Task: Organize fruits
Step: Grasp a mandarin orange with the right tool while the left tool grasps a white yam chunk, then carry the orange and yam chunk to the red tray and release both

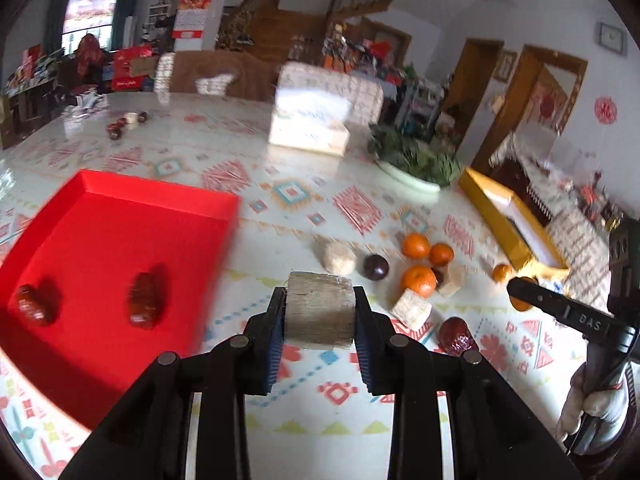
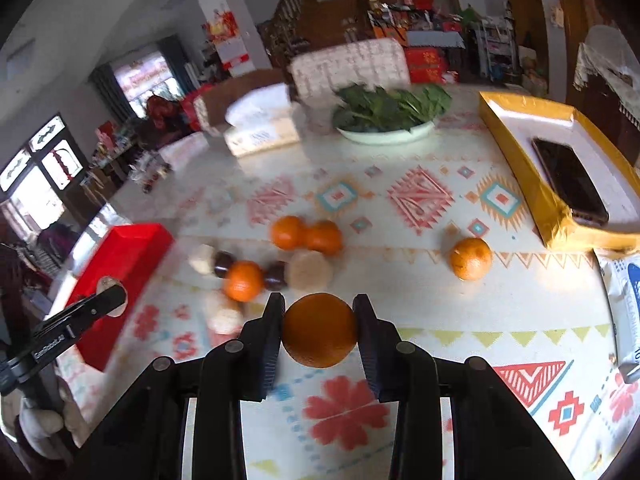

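While a pale cut chunk is clamped by the left gripper, an orange is gripped by the right gripper.

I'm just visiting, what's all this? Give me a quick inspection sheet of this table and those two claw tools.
Surface: patterned tablecloth.
Job's things: red tray holding two red dates; loose oranges, dark round fruits and pale cane pieces on the cloth.
Clutter: bowl of greens, tissue box, yellow box with a phone inside.
Grippers: left gripper shut on cane piece; right gripper shut on orange.
Cables: nothing seen.
Surroundings: cluttered living room, stairs, doors.
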Demonstrator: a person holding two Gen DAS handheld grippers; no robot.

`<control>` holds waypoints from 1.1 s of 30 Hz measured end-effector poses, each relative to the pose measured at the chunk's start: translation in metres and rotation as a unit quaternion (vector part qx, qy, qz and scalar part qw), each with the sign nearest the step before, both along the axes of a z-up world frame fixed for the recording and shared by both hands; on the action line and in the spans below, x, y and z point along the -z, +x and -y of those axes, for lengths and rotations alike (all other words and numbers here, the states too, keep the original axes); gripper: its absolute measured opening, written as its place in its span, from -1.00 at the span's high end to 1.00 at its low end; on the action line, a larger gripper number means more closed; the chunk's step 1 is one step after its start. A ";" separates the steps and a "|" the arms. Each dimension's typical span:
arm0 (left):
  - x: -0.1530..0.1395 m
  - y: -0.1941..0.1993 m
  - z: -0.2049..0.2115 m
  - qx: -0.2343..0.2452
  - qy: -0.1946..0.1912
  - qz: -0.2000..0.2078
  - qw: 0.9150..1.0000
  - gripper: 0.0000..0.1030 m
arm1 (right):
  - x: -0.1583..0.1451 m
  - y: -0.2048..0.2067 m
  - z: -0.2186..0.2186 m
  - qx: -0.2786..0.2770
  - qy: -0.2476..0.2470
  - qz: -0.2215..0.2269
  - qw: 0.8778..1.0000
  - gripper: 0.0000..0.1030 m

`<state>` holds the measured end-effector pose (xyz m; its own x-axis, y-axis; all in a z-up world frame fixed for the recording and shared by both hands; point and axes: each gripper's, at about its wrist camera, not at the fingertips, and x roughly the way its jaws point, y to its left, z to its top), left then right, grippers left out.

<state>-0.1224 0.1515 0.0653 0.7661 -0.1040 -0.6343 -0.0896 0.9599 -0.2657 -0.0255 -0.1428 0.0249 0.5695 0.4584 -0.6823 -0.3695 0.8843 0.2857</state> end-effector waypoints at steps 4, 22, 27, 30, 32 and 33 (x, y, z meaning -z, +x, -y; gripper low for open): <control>-0.006 -0.022 -0.033 -0.035 -0.012 0.012 0.999 0.41 | -0.018 -0.015 -0.022 -0.032 0.017 0.011 0.999 0.25; 0.017 -0.066 -0.157 -0.160 -0.037 0.001 0.986 0.41 | -0.012 -0.032 -0.248 -0.228 0.029 -0.037 0.973 0.25; 0.023 -0.060 -0.168 -0.163 -0.038 -0.001 0.986 0.41 | 0.003 -0.024 -0.291 -0.244 0.019 -0.055 0.968 0.25; 0.025 -0.059 -0.173 -0.161 -0.045 0.002 0.986 0.41 | 0.009 -0.018 -0.303 -0.249 0.015 -0.063 0.966 0.25; 0.024 -0.060 -0.175 -0.161 -0.051 0.007 0.986 0.38 | 0.014 -0.015 -0.310 -0.250 0.014 -0.068 0.966 0.24; 0.023 -0.061 -0.176 -0.162 -0.054 0.010 0.985 0.35 | 0.015 -0.014 -0.312 -0.251 0.015 -0.069 0.965 0.24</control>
